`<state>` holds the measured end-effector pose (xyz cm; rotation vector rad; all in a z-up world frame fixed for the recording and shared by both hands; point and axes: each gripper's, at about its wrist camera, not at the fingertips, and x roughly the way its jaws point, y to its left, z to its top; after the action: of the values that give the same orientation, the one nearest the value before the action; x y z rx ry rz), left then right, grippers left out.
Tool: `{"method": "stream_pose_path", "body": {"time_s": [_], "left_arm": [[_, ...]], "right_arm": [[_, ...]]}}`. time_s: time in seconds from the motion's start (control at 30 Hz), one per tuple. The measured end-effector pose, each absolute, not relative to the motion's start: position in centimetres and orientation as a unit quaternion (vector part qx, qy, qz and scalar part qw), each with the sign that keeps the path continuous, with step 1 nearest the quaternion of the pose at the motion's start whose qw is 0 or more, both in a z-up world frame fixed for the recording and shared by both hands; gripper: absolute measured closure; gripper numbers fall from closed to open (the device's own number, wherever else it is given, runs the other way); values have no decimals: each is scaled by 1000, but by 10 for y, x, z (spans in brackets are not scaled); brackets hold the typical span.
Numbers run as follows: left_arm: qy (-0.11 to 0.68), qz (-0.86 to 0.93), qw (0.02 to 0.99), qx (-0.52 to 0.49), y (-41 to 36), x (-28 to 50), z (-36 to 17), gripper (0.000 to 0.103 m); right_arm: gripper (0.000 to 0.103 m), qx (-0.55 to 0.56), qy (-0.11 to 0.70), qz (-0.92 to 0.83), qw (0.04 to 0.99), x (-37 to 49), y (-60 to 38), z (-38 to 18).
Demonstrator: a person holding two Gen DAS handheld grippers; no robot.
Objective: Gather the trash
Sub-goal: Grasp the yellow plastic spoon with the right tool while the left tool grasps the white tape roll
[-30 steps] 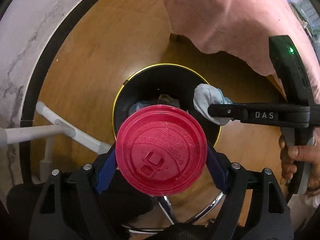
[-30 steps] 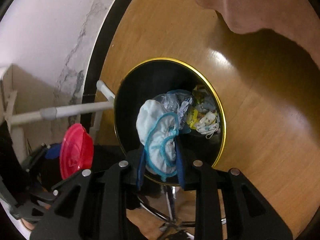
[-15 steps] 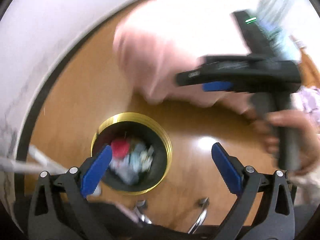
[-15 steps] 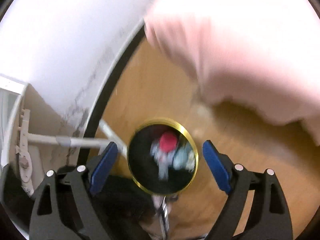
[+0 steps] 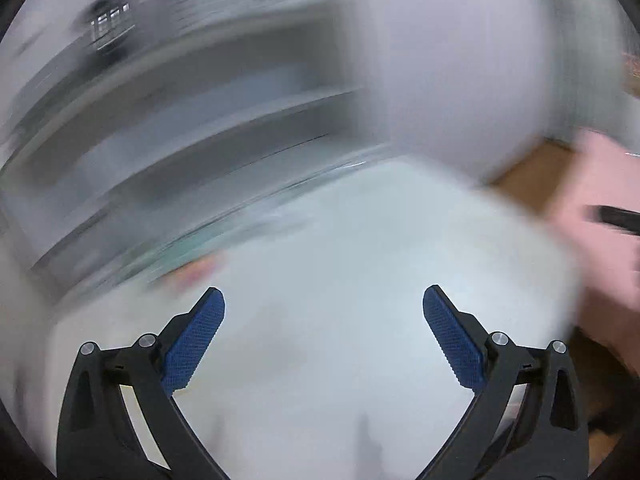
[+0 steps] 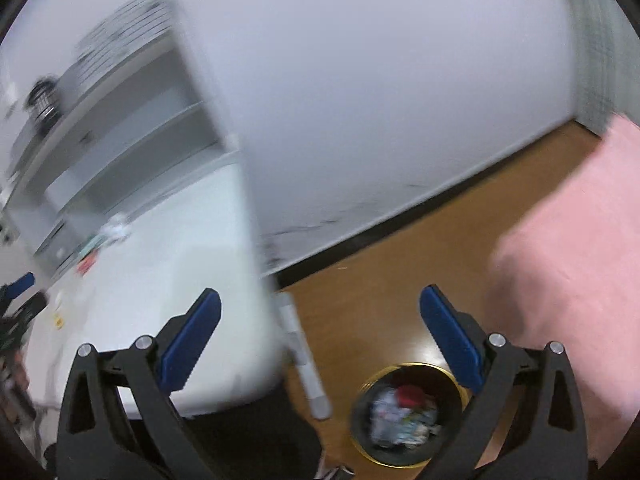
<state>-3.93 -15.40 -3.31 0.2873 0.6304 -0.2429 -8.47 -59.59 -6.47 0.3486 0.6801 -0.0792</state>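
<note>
Now, in the left wrist view almost everything is smeared by motion. The left gripper (image 5: 323,336) is sharp: its two blue pads (image 5: 192,340) stand spread wide with nothing between them. Beneath and beyond them lies a pale white table (image 5: 340,280), and at its far left edge sit a few blurred coloured scraps (image 5: 196,270), too smeared to name. Behind the table rise grey shelves (image 5: 180,112) against a white wall (image 5: 460,60). At the right edge a strip of brown wood floor (image 5: 528,172) shows, with pink cloth (image 5: 600,184) over it and a dark bar (image 5: 618,218) that cannot be made out.

In the right wrist view the right gripper (image 6: 320,336) has just been opening; its blue pads (image 6: 188,340) are wide apart and hold nothing. Low on the right, on the wood floor (image 6: 380,280), stands a round black bin with a gold rim (image 6: 370,384). The trash (image 6: 400,416) lies inside it: pale crumpled pieces and a red lid (image 6: 408,394) on top. Pink cloth (image 6: 568,260) fills the right side. To the left is the white table (image 6: 160,260), with a crumpled white scrap (image 6: 116,230) and small coloured bits (image 6: 86,264) near its far edge by the shelves (image 6: 120,136). A white pipe (image 6: 304,360) runs down beside the table's right edge. The other gripper (image 6: 16,304) peeks in at the far left edge.
</note>
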Motion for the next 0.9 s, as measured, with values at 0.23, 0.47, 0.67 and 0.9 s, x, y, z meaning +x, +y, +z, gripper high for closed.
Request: {"method": "stream_pose_path", "body": {"time_s": [0.23,0.47,0.67,0.9], "left_arm": [[367,53,926,72,11,-31,-58,7],[400,80,911,60,66,-44,-81,7],[414,92,904,51,105,-46,-87,7],[407,59,911,11,117,-14,-84,7]], "right_arm": [[7,48,333,133,932,-21,-443,-34],[16,-52,377,295,876,43,-261,-50],[25,-112,403,377,827,51,-155,-69],[58,-166,409,369,818,60,-100,-80]]}}
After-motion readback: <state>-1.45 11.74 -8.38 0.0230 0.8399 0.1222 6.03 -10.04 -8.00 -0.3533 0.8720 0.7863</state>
